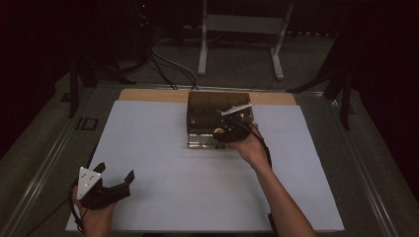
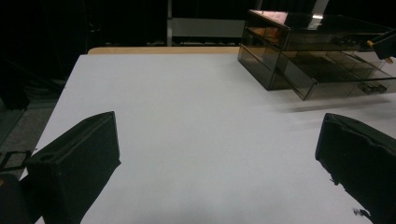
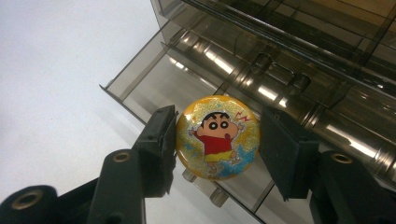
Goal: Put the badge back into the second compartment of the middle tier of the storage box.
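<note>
A round yellow badge (image 3: 217, 138) with a cartoon boy in a red shirt sits between the jaws of my right gripper (image 3: 215, 145), which is shut on it. It hangs over the pulled-out bottom drawer (image 3: 154, 88) of a smoky clear drawer box (image 1: 217, 106) at the table's far middle. In the high view the right gripper (image 1: 228, 132) is at the box's front, with the badge (image 1: 218, 131) showing as a yellow spot. My left gripper (image 1: 116, 171) rests open and empty near the front left corner, far from the box (image 2: 299, 46).
A white sheet (image 1: 163, 163) covers the table, with a wooden edge (image 1: 148, 95) at the back. Beyond the table are cables (image 1: 168, 64) and a white metal stand (image 1: 242, 29) on the dark floor. A metal rail (image 1: 44, 163) runs along the left side.
</note>
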Action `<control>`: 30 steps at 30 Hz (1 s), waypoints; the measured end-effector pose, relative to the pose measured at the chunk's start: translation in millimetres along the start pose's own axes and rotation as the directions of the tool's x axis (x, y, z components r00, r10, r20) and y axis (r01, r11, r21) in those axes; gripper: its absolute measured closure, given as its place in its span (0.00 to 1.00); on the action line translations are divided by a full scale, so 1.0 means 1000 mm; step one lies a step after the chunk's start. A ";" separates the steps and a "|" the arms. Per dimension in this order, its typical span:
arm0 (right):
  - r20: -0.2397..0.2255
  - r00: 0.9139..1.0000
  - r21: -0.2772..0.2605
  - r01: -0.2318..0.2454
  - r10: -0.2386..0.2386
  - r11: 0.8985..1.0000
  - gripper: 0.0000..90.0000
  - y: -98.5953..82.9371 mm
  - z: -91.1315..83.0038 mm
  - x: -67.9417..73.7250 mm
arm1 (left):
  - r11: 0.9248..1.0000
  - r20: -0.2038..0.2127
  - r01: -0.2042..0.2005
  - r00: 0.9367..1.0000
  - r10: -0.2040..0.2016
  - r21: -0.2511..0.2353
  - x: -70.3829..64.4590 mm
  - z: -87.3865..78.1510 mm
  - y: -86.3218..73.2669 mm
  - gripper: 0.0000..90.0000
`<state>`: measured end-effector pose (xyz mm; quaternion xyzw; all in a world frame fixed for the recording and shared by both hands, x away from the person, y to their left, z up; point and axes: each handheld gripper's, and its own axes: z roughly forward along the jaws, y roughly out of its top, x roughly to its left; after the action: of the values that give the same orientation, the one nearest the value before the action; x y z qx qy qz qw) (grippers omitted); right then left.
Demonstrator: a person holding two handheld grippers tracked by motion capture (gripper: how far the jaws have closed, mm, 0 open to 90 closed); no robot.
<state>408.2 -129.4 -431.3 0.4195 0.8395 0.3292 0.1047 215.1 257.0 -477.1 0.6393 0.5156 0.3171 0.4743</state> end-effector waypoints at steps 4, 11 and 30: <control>0.001 1.000 0.006 -0.006 0.006 1.000 0.53 0.000 0.003 -0.001 | 1.000 0.000 0.000 1.000 0.000 0.000 0.000 0.000 0.000 0.01; 0.009 1.000 0.019 -0.011 0.011 1.000 0.53 -0.001 0.008 -0.001 | 1.000 0.000 0.001 1.000 -0.001 0.000 0.000 0.000 0.000 0.01; 0.029 0.999 0.059 -0.042 0.040 0.997 0.53 -0.006 0.020 -0.004 | 1.000 0.000 -0.001 1.000 0.001 0.001 0.000 0.000 0.000 0.01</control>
<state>416.1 -125.7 -450.3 0.4441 0.8385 0.3003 0.0971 214.9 257.1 -476.9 0.6399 0.5154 0.3172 0.4736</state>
